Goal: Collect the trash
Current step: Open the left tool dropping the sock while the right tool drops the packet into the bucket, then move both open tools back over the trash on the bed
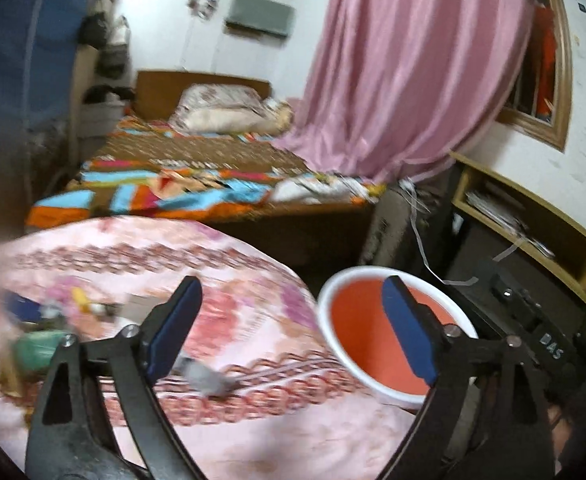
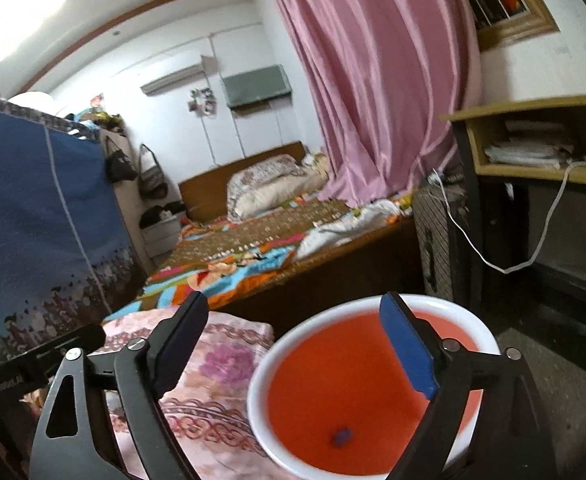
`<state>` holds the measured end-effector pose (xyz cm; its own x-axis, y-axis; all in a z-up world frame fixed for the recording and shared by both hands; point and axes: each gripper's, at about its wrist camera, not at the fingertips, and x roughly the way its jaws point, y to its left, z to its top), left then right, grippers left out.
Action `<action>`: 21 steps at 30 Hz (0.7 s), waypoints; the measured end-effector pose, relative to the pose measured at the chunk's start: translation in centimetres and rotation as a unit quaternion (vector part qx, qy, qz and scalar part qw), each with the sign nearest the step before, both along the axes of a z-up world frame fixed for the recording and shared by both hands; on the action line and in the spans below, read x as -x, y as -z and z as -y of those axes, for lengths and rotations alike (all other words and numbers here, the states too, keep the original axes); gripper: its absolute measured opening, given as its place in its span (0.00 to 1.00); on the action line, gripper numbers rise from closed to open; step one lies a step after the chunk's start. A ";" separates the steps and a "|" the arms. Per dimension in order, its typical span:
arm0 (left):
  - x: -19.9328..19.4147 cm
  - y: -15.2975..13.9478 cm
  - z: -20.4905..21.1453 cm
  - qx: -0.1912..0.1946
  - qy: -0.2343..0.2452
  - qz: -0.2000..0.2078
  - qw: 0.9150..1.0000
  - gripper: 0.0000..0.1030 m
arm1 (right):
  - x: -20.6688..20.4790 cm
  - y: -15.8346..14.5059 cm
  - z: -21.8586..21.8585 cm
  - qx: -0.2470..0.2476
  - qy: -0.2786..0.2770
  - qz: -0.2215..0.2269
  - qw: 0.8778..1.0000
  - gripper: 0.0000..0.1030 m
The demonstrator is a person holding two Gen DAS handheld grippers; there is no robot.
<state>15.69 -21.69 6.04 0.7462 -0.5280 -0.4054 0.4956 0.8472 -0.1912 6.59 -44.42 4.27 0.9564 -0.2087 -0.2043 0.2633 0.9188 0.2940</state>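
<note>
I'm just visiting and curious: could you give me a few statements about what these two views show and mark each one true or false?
1. The bin is orange inside with a white rim. True.
2. The right hand-held gripper is clamped on a bottle. False: it is open, with nothing between its fingers.
3. A small dark scrap lies at the bottom of the bin. True.
4. The curtain is green. False: it is pink.
5. A grey crumpled piece lies on the pink patterned cloth near the left hand-held gripper. True.

bucket (image 2: 373,392) right of table (image 1: 253,440) | scrap (image 2: 342,436) inside (bed (image 2: 277,248) behind)
</note>
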 end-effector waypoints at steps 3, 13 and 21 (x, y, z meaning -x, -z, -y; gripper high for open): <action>0.6 -0.4 -2.5 0.011 -0.042 0.031 0.999 0.89 | -0.1 -0.6 -1.4 0.013 -0.016 0.021 1.000 1.00; 2.5 -1.2 -11.0 0.020 -0.156 0.096 0.983 0.89 | -0.6 -2.3 -7.9 0.059 -0.075 0.078 0.992 1.00; 3.5 -1.1 -16.8 0.002 -0.218 0.122 0.968 0.89 | -2.2 -2.7 -13.1 0.102 -0.127 0.086 0.983 1.00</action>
